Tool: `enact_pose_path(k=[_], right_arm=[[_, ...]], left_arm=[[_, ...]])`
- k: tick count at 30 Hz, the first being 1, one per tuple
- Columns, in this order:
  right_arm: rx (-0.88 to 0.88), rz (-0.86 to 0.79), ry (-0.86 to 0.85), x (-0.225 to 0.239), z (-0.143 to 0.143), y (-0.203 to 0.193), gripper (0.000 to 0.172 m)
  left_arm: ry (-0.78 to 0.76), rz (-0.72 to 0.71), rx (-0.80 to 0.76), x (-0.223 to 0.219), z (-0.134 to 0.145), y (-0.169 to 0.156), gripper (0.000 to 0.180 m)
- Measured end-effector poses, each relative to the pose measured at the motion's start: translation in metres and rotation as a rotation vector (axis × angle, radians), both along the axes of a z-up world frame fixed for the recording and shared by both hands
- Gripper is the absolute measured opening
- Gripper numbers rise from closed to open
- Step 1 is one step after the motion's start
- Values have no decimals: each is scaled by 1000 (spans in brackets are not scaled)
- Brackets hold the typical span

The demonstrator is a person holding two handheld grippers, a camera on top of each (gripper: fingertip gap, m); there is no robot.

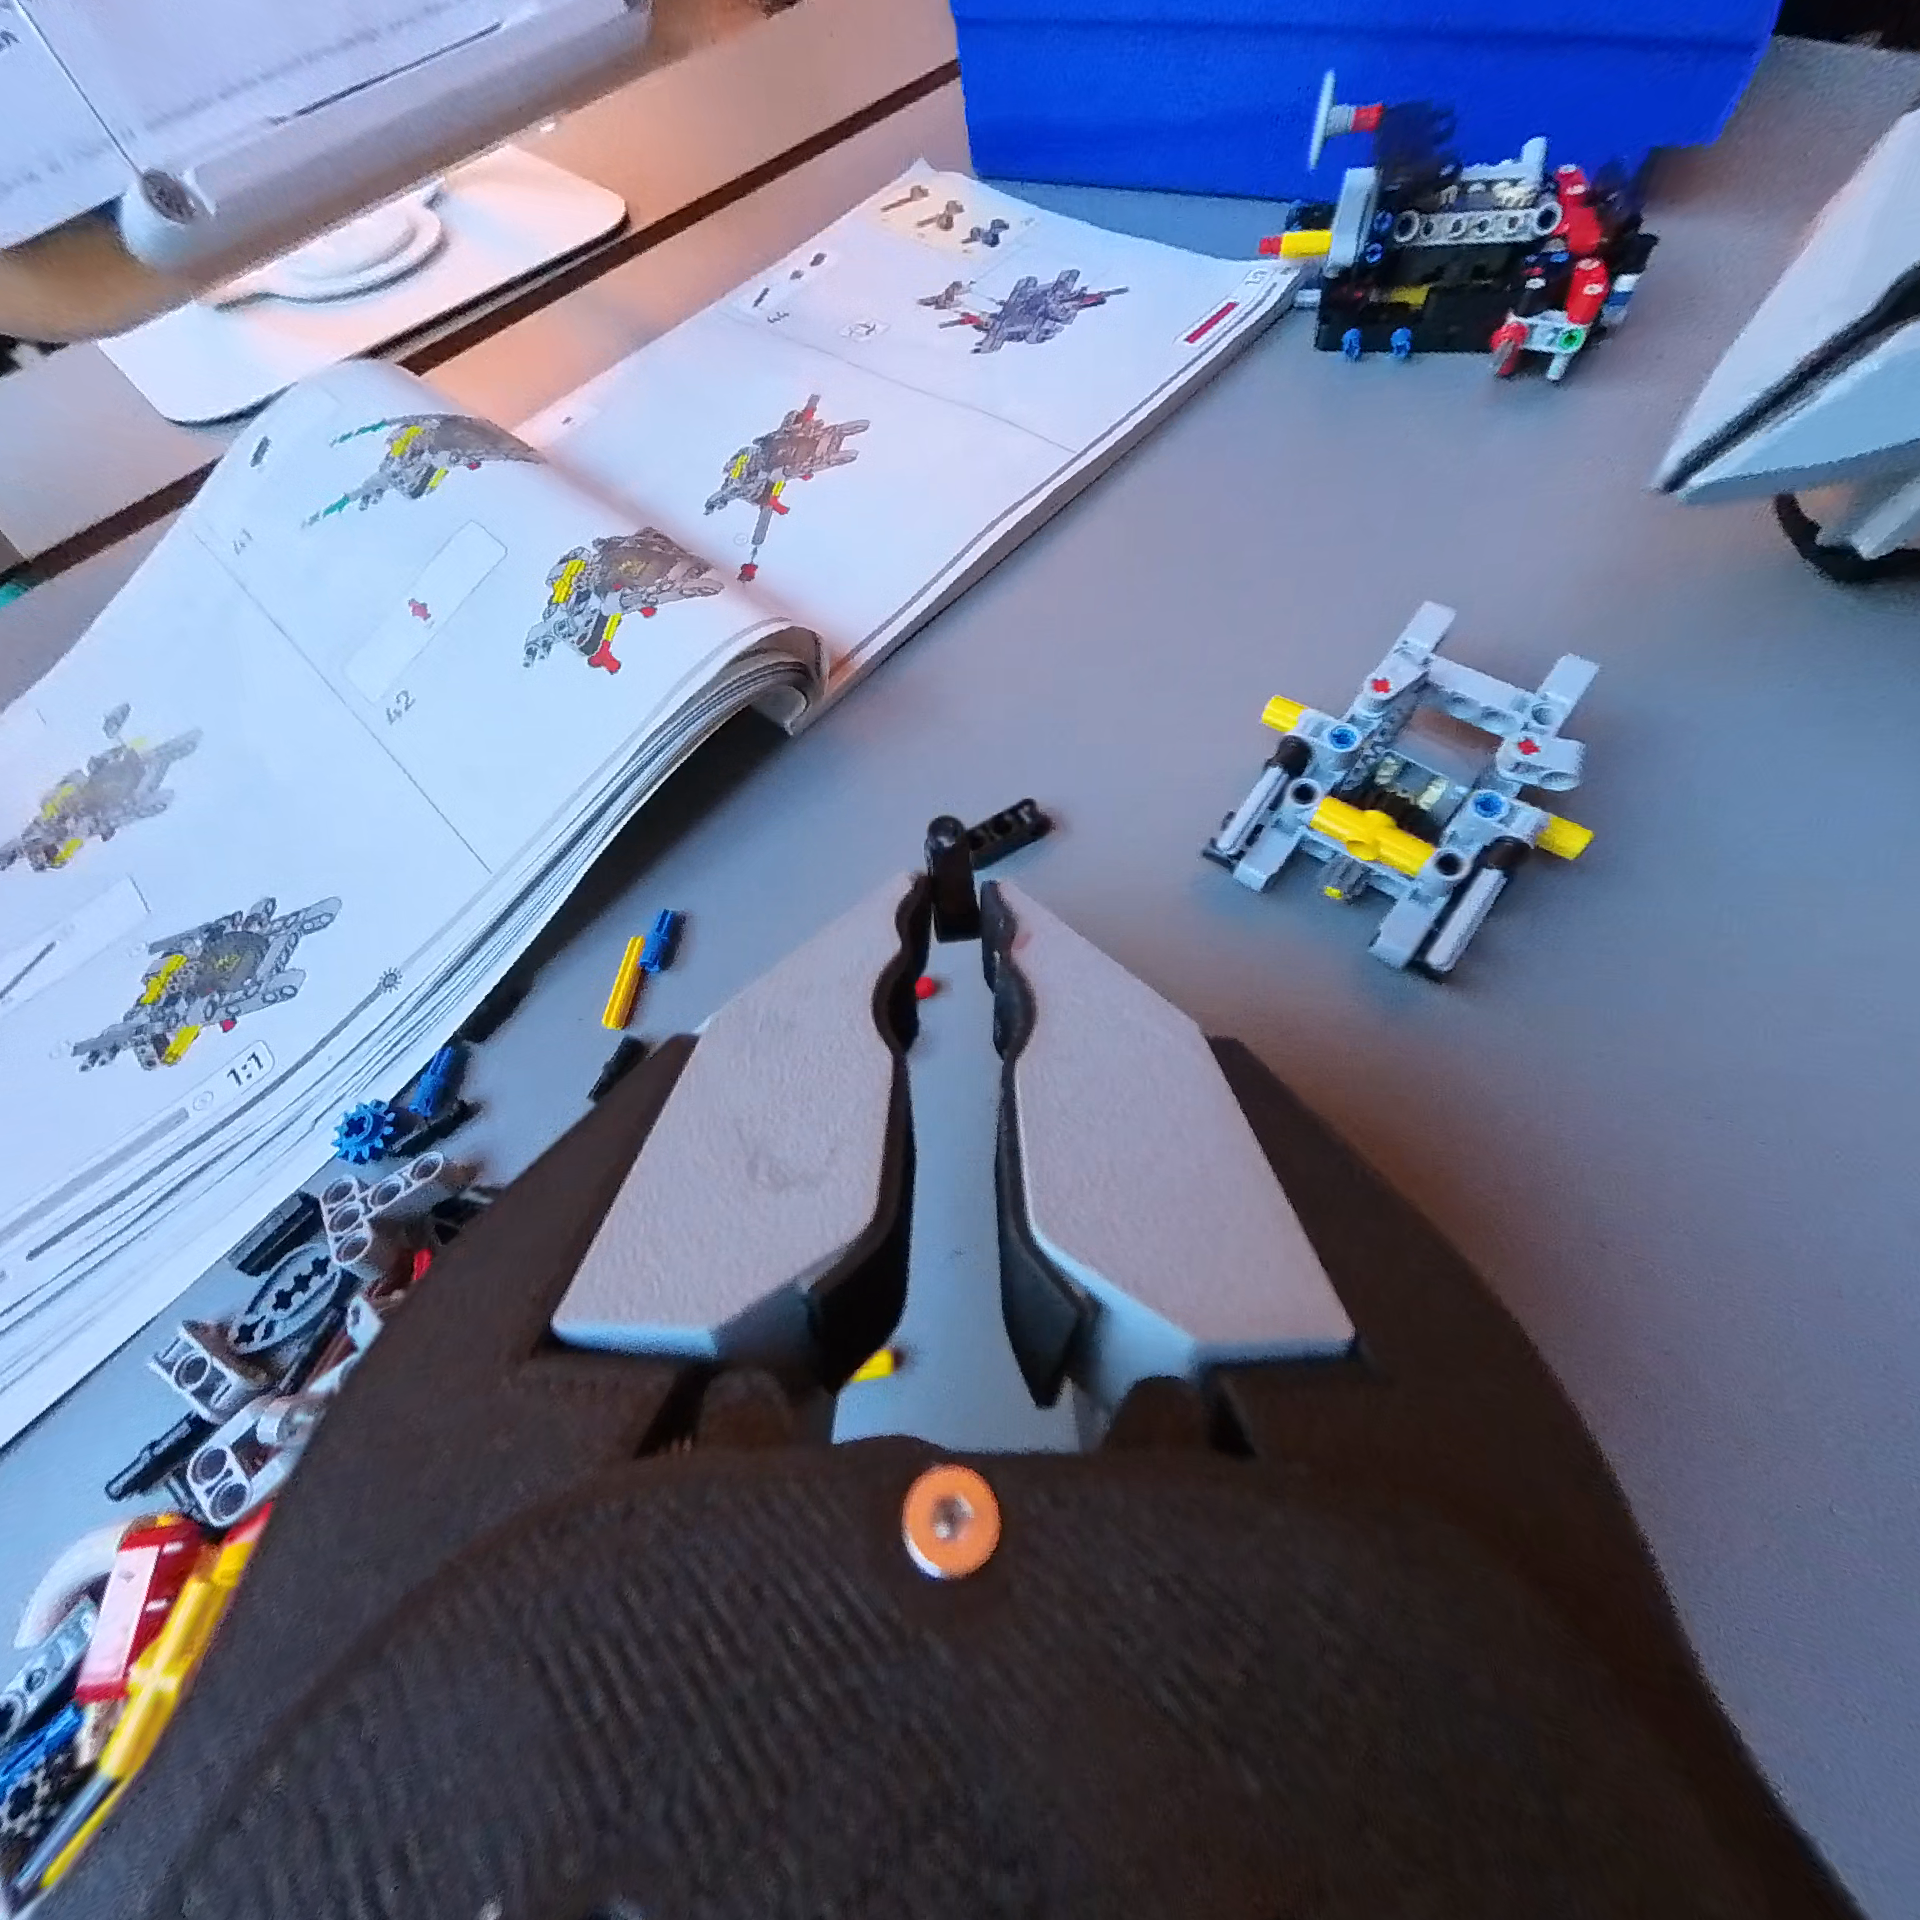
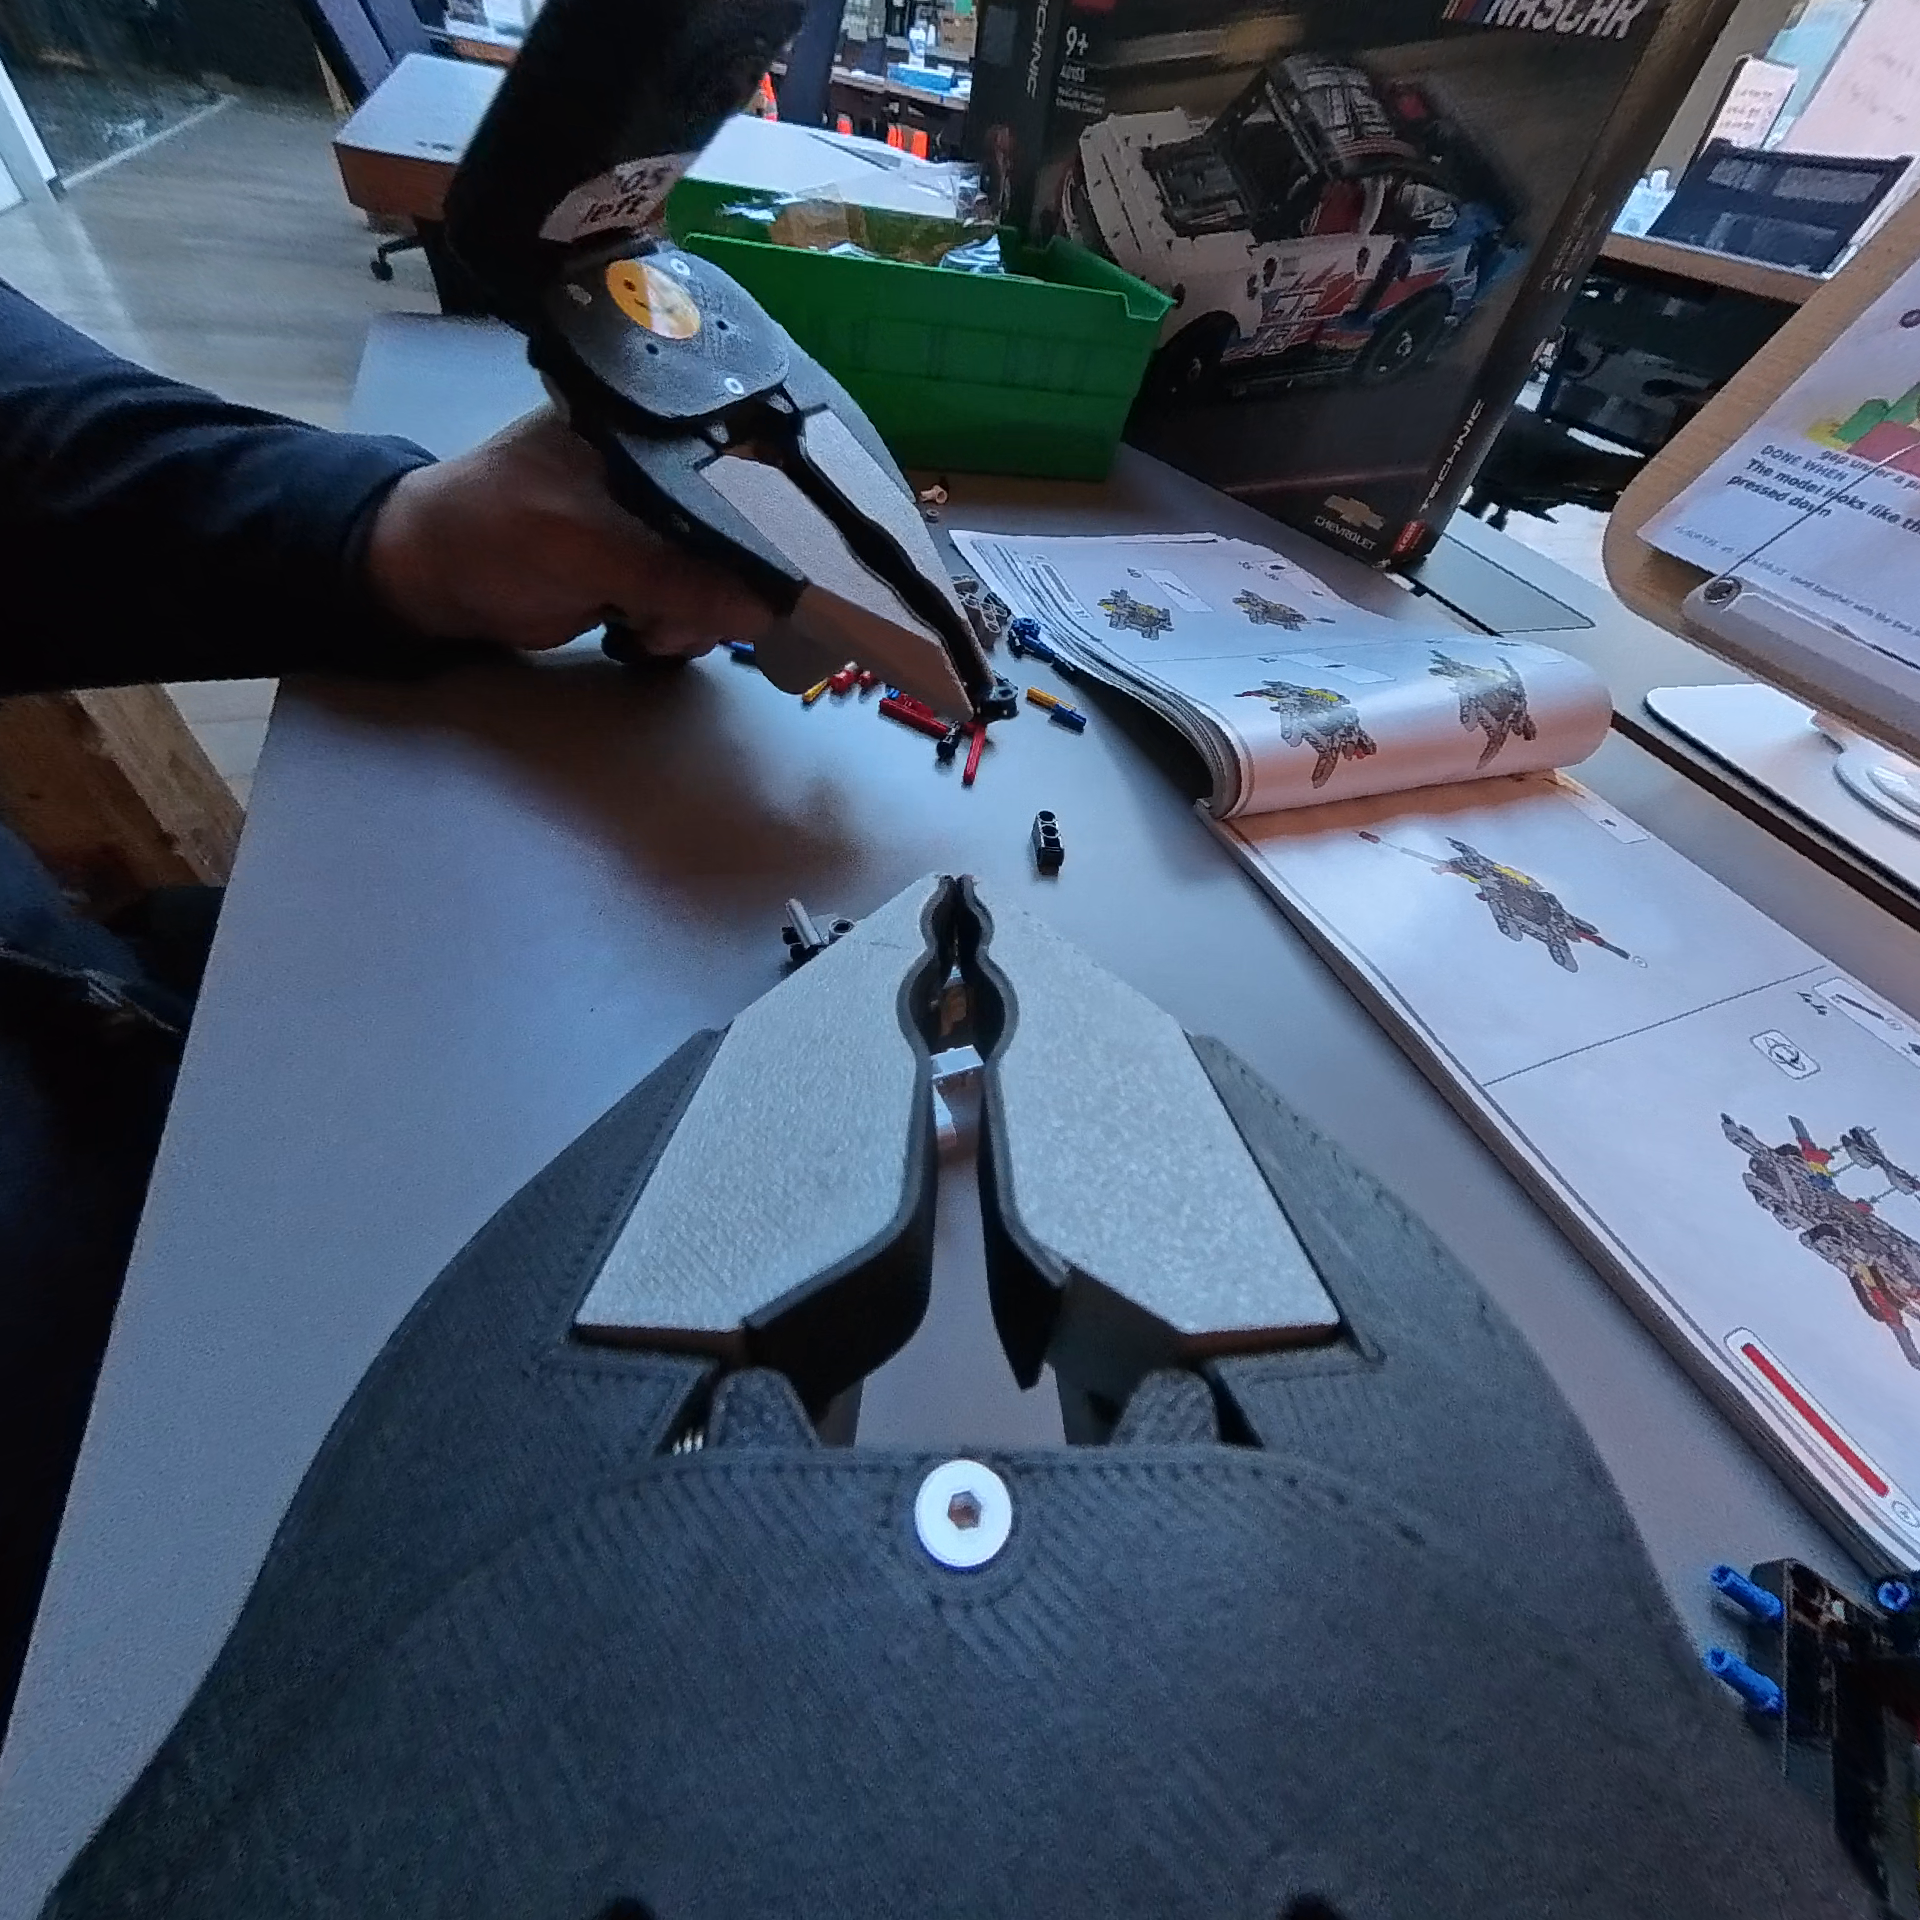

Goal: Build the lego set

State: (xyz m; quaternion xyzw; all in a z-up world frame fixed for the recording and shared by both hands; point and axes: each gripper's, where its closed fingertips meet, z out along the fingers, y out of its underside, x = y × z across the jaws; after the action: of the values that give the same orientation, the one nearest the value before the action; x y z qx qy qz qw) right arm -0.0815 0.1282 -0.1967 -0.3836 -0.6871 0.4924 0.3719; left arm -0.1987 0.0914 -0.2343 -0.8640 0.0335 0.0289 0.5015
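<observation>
My left gripper (image 1: pixel 954 902) is shut on a small black connector piece (image 1: pixel 948 878) that sticks up out of the fingertips. A short black beam (image 1: pixel 1013 824) lies on the grey table (image 1: pixel 1143 623) just beyond it. The right wrist view shows the left gripper (image 2: pixel 977 707), held by a hand (image 2: pixel 520 551), with its tip and the black piece (image 2: pixel 1003 698) at a scatter of red axles (image 2: pixel 914 712). My right gripper (image 2: pixel 954 883) is shut, with its tips pressed together above the table. It also shows at the right edge of the left wrist view (image 1: pixel 1668 480). A light grey part (image 2: pixel 954 1075) shows through the gap behind its tips.
A grey frame assembly with yellow axles (image 1: pixel 1403 790) and a black assembly (image 1: pixel 1455 260) stand right of the open instruction booklet (image 1: pixel 416 675). A blue bin (image 1: pixel 1299 83) is at the back and loose parts (image 1: pixel 260 1299) at the left. A black two-hole brick (image 2: pixel 1047 840), a green bin (image 2: pixel 935 343) and a set box (image 2: pixel 1299 260) are in the right wrist view. My right fingertips sit around 15 cm from my left ones.
</observation>
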Motion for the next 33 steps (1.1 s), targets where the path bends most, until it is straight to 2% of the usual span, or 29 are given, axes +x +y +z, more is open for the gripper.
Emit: enact_pose_path(k=[5, 14, 23, 29, 33], right_arm=[[-6, 1, -3, 0, 0, 1, 0], [-8, 3, -2, 1, 0, 0, 0], [-7, 0, 1, 0, 1, 0, 0], [-12, 1, 0, 0, 1, 1, 0], [-9, 2, -2, 0, 0, 1, 0]], left_arm=[[-4, 20, -52, -4, -8, 0, 10], [-8, 39, -37, -7, -6, -1, 13], [45, -8, -18, 3, -3, 0, 12], [41, -142, 17, 28, 2, 2, 10], [60, -154, -5, 31, -2, 3, 10]])
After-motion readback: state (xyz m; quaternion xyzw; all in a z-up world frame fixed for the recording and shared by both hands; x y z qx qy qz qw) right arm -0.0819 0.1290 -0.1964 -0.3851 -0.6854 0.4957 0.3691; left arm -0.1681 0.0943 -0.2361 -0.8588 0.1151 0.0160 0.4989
